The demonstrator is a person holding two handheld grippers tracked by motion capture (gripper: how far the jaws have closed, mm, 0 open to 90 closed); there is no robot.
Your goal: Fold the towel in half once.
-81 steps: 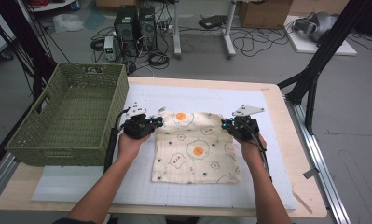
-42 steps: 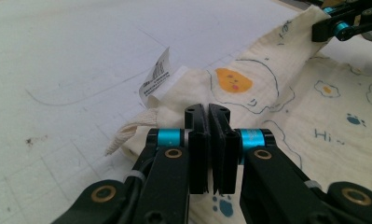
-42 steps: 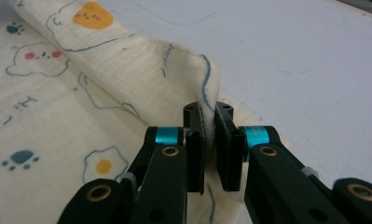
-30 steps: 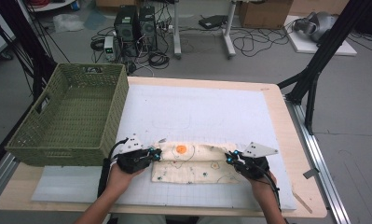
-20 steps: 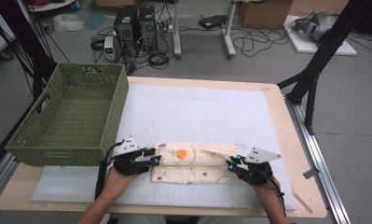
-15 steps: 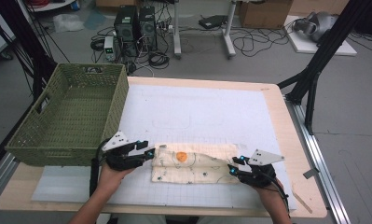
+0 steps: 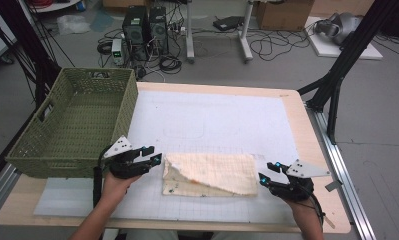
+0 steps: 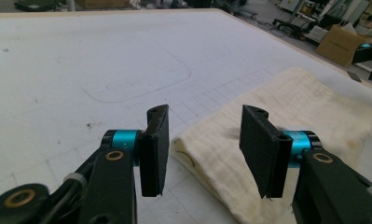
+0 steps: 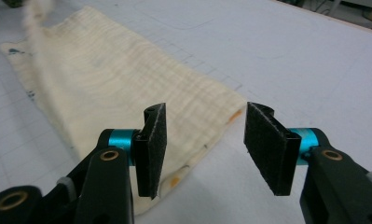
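Observation:
A cream cloth (image 7: 209,174) lies folded in a long strip on the white mat near the table's front edge, plain side up, its left end slightly raised. My left gripper (image 7: 154,159) sits just off that left end, open, its jaws having just been opening. In the left gripper view the gripper (image 8: 204,144) has nothing between its pads, and the cloth (image 8: 291,107) lies beyond. My right gripper (image 7: 267,175) is off the right end, open, and has just been opening. In the right gripper view the gripper (image 9: 204,144) holds nothing, with the cloth (image 9: 104,79) ahead to the left.
A green woven basket (image 7: 72,120) stands at the table's left, close behind my left hand. The white gridded mat (image 7: 212,120) stretches behind the cloth. A black stand (image 7: 337,75) rises past the right edge. Cables and boxes lie on the floor beyond.
The spread patterned cloth was folded toward the front edge. Both grippers then let go of its ends, opened, and drew a little outward to left and right.

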